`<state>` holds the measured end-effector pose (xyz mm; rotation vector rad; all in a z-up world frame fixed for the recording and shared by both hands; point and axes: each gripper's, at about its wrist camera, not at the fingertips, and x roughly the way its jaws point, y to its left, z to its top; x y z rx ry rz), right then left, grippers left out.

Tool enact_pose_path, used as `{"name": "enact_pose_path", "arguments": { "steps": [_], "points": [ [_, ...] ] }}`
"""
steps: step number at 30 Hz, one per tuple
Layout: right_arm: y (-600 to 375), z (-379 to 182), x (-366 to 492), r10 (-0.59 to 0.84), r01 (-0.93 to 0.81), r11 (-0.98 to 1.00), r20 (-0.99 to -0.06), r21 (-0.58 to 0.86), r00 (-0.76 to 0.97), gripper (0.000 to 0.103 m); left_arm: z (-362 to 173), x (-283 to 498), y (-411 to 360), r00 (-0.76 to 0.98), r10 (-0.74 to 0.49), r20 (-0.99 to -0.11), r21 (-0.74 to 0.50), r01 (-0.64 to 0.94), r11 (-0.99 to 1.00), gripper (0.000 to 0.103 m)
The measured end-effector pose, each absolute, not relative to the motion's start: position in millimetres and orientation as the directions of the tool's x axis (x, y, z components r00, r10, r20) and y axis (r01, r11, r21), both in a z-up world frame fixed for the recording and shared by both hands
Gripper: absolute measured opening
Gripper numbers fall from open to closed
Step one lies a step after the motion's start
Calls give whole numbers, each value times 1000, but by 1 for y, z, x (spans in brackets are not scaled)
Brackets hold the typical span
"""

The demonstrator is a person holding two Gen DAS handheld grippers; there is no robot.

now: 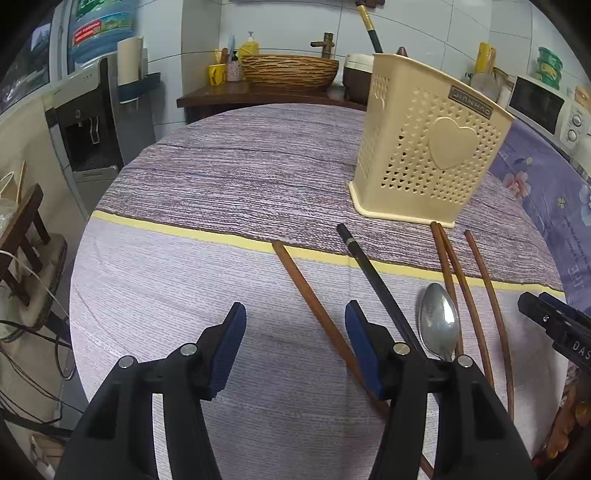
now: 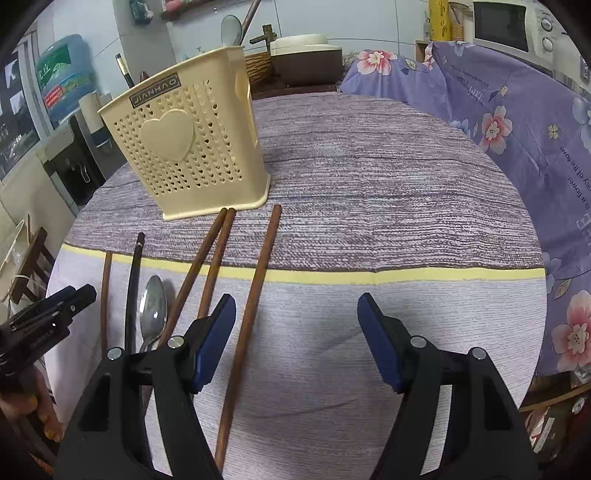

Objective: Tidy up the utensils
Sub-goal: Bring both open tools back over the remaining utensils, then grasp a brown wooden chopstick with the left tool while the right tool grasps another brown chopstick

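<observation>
The left tool (image 1: 295, 321) hangs low over the table (image 1: 229, 173) with its black jaws spread wide and nothing between the blue ribbed pads (image 1: 227, 347). The right tool (image 2: 297, 314) is likewise agape and empty, blue pads (image 2: 380, 343) facing each other over bare cloth.

The round table wears a woven cloth (image 2: 369, 177), ridged like coarse matting, mauve at the far half and pale lilac near, with a thin yellow stripe (image 2: 406, 275) across it.

The holder (image 1: 428, 147), a cream plastic box pierced with small heart-shaped holes and bearing a raised smooth heart on its face, stands upright on the far mauve half. A black chopstick with a gold band (image 1: 369, 26) sticks out of its top.

Before the holder, loose on the cloth, lie the utensils, all pointing roughly toward it: a brown wooden chopstick (image 1: 310, 295) passing under the left tool's right finger, a slim black chopstick (image 1: 373, 280), a shiny steel spoon (image 1: 437, 325) bowl up, a crossed pair of brown chopsticks (image 2: 207, 273) whose tips touch the holder's base, and one more brown chopstick (image 2: 255, 291) just beside the right tool's left finger.
</observation>
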<state>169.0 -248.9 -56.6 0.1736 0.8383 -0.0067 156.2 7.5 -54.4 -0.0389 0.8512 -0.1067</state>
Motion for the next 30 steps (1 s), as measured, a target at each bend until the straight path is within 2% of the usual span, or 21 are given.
{"name": "enact_pose_path", "arguments": {
  "steps": [3, 9, 12, 13, 18, 24, 26, 30],
  "points": [
    [-243, -56, 173, 60, 70, 987, -742, 144, 667, 69, -58, 164, 9, 639, -113, -761, -94, 64, 994, 56],
    [-234, -56, 184, 49, 62, 991, -748, 119, 662, 69, -64, 184, 1, 624, -71, -778, -48, 53, 997, 42],
    [-231, -58, 189, 51, 59, 991, -754, 118, 655, 69, -64, 192, 0, 625, -80, -776, -41, 77, 996, 24],
    [-230, -58, 192, 53, 56, 991, -757, 117, 651, 69, -63, 195, -1, 622, -89, -778, -43, 89, 995, 14],
    [-229, -62, 208, 59, 51, 992, -773, 118, 632, 63, -62, 212, 3, 588, -163, -792, -115, 117, 986, 11],
    [-227, -69, 224, 37, 66, 993, -790, 98, 612, 55, -62, 209, 5, 584, -174, -793, -138, 106, 985, 11],
    [-226, -72, 227, 30, 72, 993, -797, 91, 604, 48, -61, 203, 6, 588, -163, -792, -135, 92, 987, 12],
    [-222, -74, 231, 3, 70, 996, -792, 58, 611, 44, -62, 196, 6, 600, -146, -787, -129, 71, 989, 18]
  ]
}}
